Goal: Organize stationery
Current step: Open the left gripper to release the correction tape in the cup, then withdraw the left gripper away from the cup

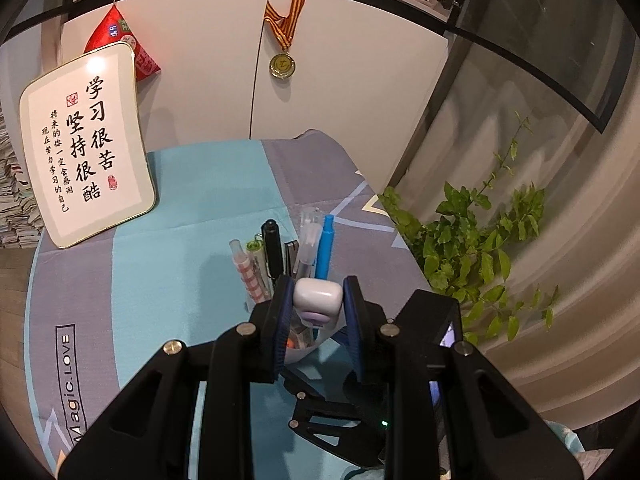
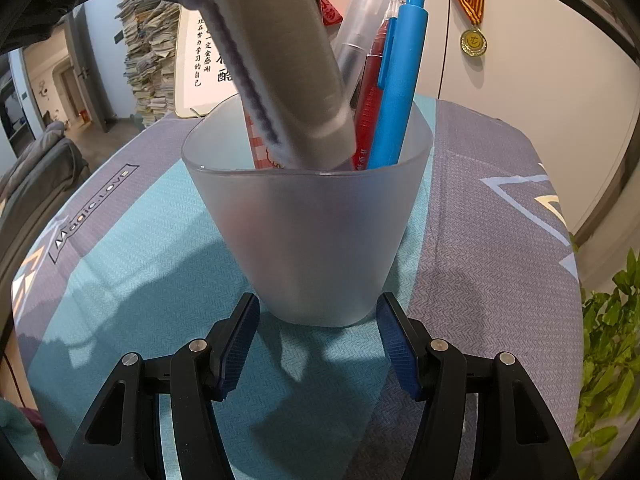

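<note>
The right gripper point(image 2: 318, 340) sits low on the bench point(image 2: 120, 280), its blue pads flanking the base of the frosted cup point(image 2: 312, 232); whether they press on the cup or stand just beside it cannot be told. Above the cup, the left gripper point(image 1: 318, 300) is clamped on the top end of a white utility knife point(image 1: 317, 297), whose lower end reaches inside the rim. Behind the knife in the cup stand a blue pen point(image 2: 400, 80), a red pen point(image 2: 370, 112) and a clear-capped pen point(image 2: 360, 20). Farther back on the bench leans a framed calligraphy sign point(image 1: 88, 140); a medal point(image 1: 282, 65) hangs on the cabinet door beyond it.
</note>
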`<action>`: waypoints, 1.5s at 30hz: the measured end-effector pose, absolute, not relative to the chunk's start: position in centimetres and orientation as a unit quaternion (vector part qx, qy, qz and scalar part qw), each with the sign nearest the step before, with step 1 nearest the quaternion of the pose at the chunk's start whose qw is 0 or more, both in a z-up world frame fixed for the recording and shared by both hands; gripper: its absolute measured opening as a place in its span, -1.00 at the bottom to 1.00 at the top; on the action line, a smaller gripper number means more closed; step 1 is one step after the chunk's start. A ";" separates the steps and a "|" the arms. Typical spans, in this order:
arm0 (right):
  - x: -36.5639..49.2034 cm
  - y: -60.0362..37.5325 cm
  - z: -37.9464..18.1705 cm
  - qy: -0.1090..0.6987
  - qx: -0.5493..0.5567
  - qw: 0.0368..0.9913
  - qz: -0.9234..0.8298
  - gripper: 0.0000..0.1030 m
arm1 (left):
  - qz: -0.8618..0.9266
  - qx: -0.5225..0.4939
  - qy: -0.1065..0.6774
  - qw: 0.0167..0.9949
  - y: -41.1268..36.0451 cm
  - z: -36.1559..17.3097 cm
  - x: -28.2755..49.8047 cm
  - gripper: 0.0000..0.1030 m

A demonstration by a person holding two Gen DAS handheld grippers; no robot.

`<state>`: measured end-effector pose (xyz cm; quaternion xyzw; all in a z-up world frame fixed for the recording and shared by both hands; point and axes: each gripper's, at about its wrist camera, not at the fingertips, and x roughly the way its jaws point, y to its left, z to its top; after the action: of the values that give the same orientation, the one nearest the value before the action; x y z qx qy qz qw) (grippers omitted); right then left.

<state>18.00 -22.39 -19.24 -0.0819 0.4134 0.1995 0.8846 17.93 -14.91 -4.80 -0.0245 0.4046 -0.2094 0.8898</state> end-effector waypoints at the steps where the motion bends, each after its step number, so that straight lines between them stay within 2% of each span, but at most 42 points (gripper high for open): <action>1: 18.0 -22.4 -19.2 0.413 -0.082 0.885 0.200 0.22 | -0.208 -0.023 0.406 0.890 -14.9 -4.9 18.0 -0.54; 22: 18.0 -22.4 -19.2 0.413 -0.082 0.885 0.200 0.22 | -0.193 -0.016 0.439 0.877 -14.9 -6.2 19.5 -0.49; 28: 18.0 -22.1 -19.3 0.414 -0.085 0.883 0.204 0.31 | -0.194 -0.026 0.423 0.885 -14.4 -5.3 18.9 -0.54; 40: 18.6 -22.8 -19.2 0.414 -0.067 0.883 0.210 0.32 | -0.183 -0.045 0.405 0.894 -11.1 -4.5 17.3 -0.54; 45: 18.8 -23.7 -18.9 0.408 -0.039 0.888 0.208 0.32 | -0.162 -0.057 0.394 0.903 -7.9 -4.9 15.8 -0.40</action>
<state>18.81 -23.69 -18.93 -0.0392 0.4081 0.2076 0.8881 15.84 -7.87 -4.92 -0.0571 0.3944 -0.1619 0.9028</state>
